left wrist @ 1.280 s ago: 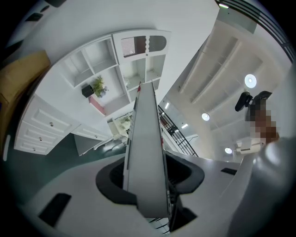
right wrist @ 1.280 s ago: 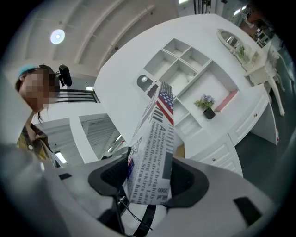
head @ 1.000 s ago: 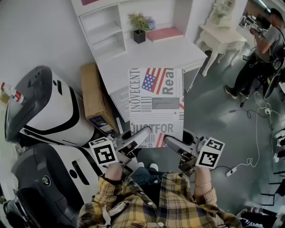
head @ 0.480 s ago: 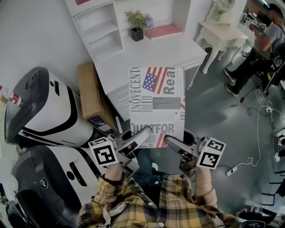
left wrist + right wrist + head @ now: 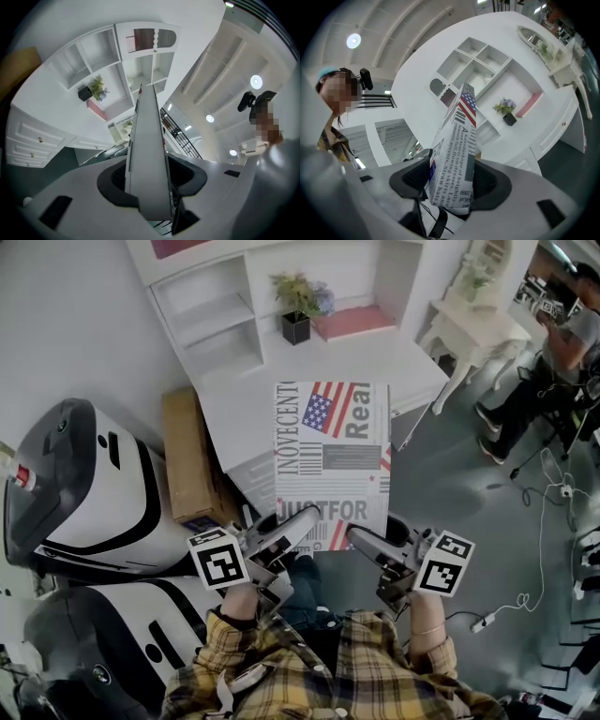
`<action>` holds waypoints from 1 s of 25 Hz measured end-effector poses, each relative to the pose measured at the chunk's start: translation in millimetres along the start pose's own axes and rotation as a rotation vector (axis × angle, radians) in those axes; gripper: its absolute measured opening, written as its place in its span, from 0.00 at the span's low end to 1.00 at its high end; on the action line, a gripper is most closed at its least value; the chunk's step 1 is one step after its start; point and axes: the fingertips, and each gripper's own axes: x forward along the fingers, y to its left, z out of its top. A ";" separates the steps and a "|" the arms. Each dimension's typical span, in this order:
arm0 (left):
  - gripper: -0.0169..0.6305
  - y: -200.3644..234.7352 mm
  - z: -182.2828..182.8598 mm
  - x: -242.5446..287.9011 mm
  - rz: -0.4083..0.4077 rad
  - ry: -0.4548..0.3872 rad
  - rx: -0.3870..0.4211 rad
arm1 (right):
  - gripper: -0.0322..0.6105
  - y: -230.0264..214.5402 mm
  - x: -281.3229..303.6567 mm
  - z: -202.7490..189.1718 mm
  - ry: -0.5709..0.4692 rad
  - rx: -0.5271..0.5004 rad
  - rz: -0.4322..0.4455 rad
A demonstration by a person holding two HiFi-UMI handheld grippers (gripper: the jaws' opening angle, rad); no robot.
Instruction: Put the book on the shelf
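Here, left tongs (image 5: 300, 523) and right tongs (image 5: 364, 540) clamped on book (image 5: 330, 451), before white shelf (image 5: 214, 345), over grey floor (image 5: 473, 470).

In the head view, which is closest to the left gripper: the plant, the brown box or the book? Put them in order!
1. book, held in the left gripper.
2. brown box, off to its left.
3. plant, far ahead on the shelf.
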 end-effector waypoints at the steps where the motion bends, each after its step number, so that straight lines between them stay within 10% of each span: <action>1: 0.31 -0.1 -0.7 0.0 -0.001 -0.003 0.007 | 0.46 -0.5 -0.2 -0.6 0.001 -0.005 0.004; 25: 0.31 -2.0 0.8 -0.5 0.000 -0.023 0.064 | 0.46 -1.8 1.9 0.8 -0.020 -0.033 0.043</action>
